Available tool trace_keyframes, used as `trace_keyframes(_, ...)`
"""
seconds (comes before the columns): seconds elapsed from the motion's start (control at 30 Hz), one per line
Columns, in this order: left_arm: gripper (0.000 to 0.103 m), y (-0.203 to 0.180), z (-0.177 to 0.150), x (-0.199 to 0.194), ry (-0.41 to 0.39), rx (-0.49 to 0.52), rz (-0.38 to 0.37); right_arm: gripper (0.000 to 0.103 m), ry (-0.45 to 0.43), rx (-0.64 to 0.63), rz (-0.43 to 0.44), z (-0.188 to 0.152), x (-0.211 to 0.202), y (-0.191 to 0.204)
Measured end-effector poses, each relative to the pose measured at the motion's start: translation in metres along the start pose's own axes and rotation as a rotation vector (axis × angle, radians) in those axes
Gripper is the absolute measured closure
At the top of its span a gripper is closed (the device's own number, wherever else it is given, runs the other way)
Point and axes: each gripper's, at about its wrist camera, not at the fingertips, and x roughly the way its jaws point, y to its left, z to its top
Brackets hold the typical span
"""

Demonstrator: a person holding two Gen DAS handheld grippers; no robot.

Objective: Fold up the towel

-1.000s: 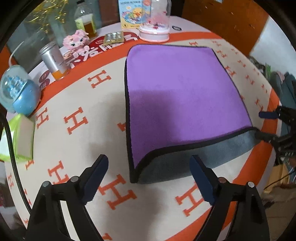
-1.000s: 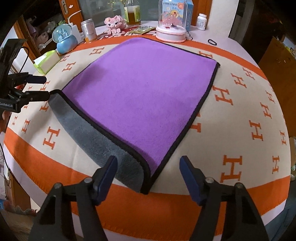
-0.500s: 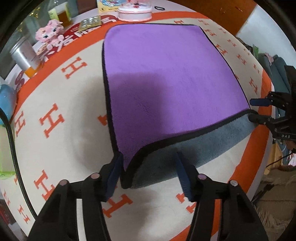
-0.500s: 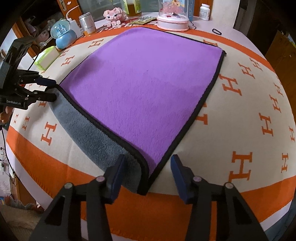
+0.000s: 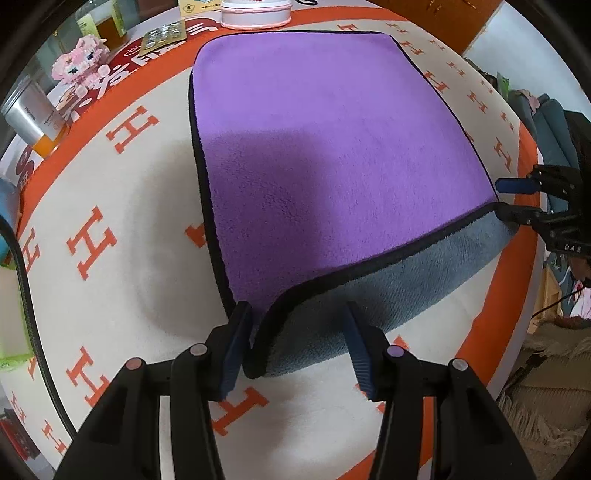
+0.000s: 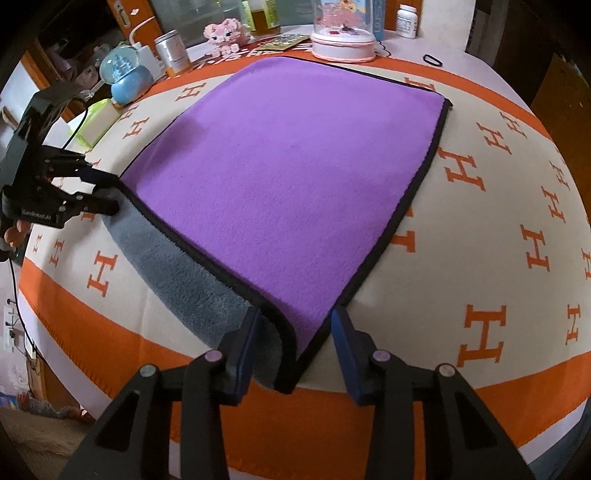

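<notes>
Both claws advanced since a second ago: left claw (image 5: 295, 341) and right claw (image 6: 293, 343) now straddle the towel's (image 5: 332, 147) near corners, jaws open, gripping nothing. Towel flat on bench (image 5: 129, 258), 12 o'clock. Pinch next.

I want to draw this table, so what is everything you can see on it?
towel: 1, purple top, grey underside, black edging, flat mid-table, near edge turned up
tablecloth: 1, cream with orange H marks and orange border, under everything
snow globe: 1, blue, far left
tin: 1, silver, far left
pink toy: 1, pink, far edge
dome: 1, clear on pink base, beyond towel
pill bottle: 1, white, far right
hair tie: 1, black, far right
green box: 1, left
left hand-held gripper: open, around near-left towel corner
right hand-held gripper: open, around near-right towel corner
</notes>
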Motion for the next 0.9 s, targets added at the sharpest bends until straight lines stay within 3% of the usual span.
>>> trace_keyframes(0.2,0.063,-0.005,0.005,0.003,0.011,0.019,-0.003,0.064,0.009,-0.016,0.007,-0.003,0.003,0.001)
trace_keyframes(0.5,0.063,0.001,0.006,0.001,0.026,0.014,-0.003,0.065,0.013,-0.037,0.037,-0.007,0.0,0.006)
trace_keyframes(0.57,0.072,-0.001,0.005,0.001,0.027,0.017,-0.005,0.074,0.012,-0.039,0.05,-0.007,0.0,0.006)
trace_keyframes(0.6,0.08,-0.001,0.005,0.001,0.027,0.02,-0.004,0.084,0.016,-0.039,0.067,-0.008,-0.001,0.007)
trace_keyframes(0.63,0.088,0.001,0.003,-0.001,0.029,0.022,-0.005,0.086,0.019,-0.038,0.077,-0.008,-0.001,0.007)
trace_keyframes(0.77,0.096,-0.001,0.0,-0.007,0.012,0.027,0.002,0.096,0.004,-0.049,0.071,-0.009,-0.005,0.009)
trace_keyframes(0.9,0.098,0.001,-0.003,-0.02,-0.034,0.002,0.012,0.098,-0.018,-0.031,0.079,-0.008,-0.014,0.007)
